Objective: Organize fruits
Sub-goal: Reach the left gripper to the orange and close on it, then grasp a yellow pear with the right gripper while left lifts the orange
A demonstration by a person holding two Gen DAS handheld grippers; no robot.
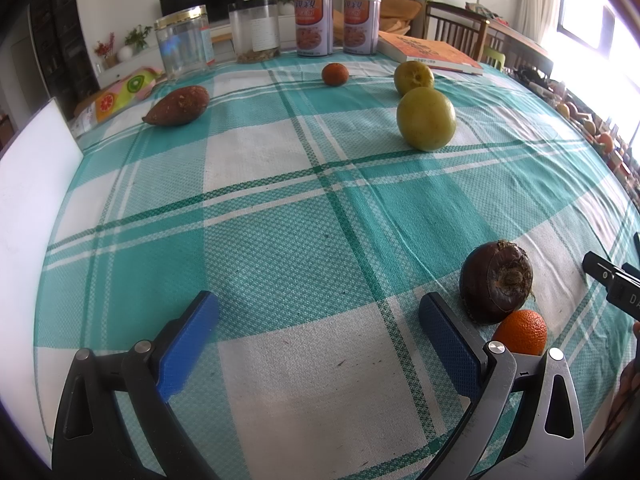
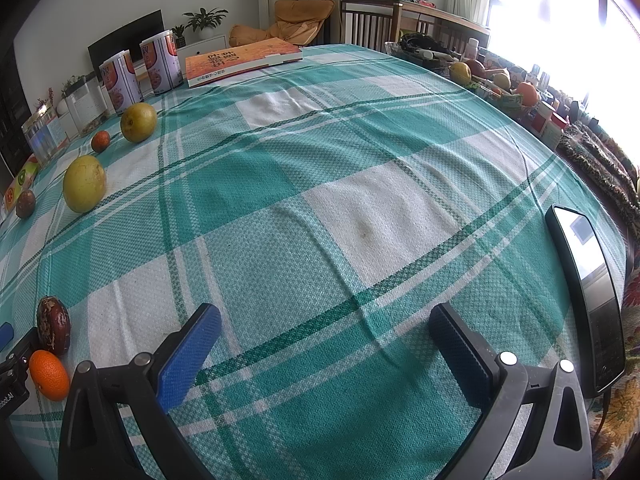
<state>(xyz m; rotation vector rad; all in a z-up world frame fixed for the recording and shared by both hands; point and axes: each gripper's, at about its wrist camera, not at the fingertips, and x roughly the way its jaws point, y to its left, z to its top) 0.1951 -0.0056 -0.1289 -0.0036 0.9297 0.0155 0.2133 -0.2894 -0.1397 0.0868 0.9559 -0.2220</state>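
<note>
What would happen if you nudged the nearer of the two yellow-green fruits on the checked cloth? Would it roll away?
Probably yes: the nearer yellow-green fruit looks almost spherical and sits free on the flat tablecloth, touching nothing, so a push would likely roll it. Its skin looks smooth, so the fingers might slip unless they close across its middle. The woven cloth may slow it a little.

The small orange [image 1: 520, 333] is partly hidden behind the left tongs' [image 1: 318, 322] right finger. The phone [image 2: 588, 288] at the desk's right edge shows a blurred screen.

Daylit — window [image 2: 560, 20] glare right, fisheye-warped edges
</note>
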